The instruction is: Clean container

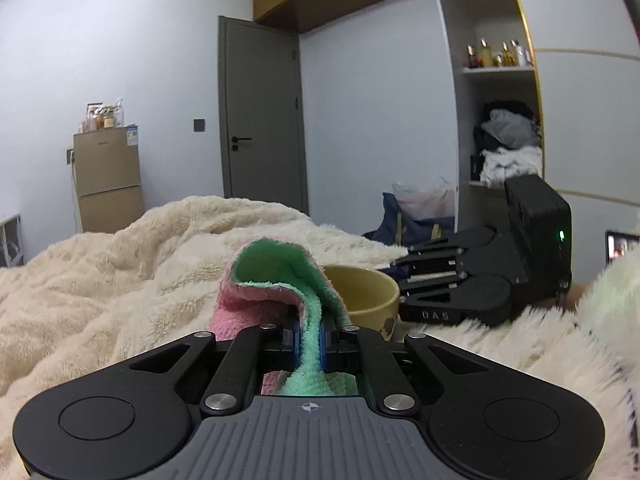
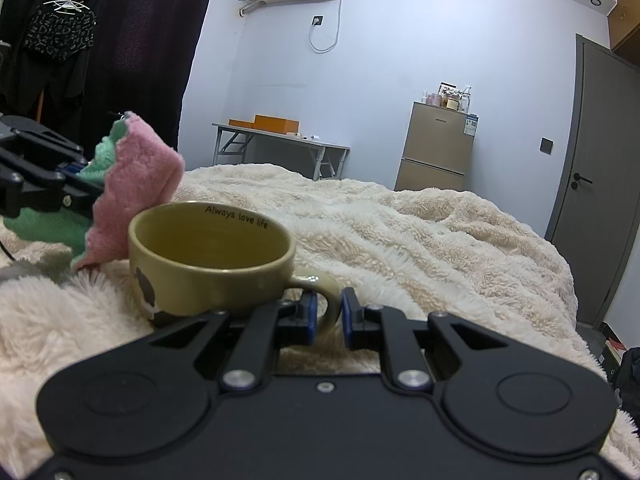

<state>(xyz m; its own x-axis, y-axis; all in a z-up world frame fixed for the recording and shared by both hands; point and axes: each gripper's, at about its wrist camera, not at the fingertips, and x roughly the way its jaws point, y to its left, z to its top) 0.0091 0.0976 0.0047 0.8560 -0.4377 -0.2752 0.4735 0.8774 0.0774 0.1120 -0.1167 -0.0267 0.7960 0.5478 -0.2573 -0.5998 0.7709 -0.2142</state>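
Note:
A tan ceramic cup [image 2: 208, 256] with lettering inside its rim stands upright on the cream fleece blanket [image 2: 420, 232]. My right gripper [image 2: 329, 314] is shut on the cup's handle [image 2: 320, 284], blue pads on either side of it. My left gripper [image 1: 309, 338] is shut on a pink and green cloth [image 1: 276, 280], which stands up in a fold just left of the cup [image 1: 368, 294]. In the right wrist view the cloth [image 2: 136, 184] hangs beside the cup's left rim, with the left gripper [image 2: 76, 176] behind it. The right gripper [image 1: 404, 280] shows black at the cup's right side.
The fleece blanket [image 1: 100, 288] covers the whole bed around the cup. A grey door [image 1: 264, 120], a small fridge [image 1: 108, 176] and open wardrobe shelves [image 1: 500, 120] stand beyond. A folding table [image 2: 280, 140] with orange boxes is against the far wall.

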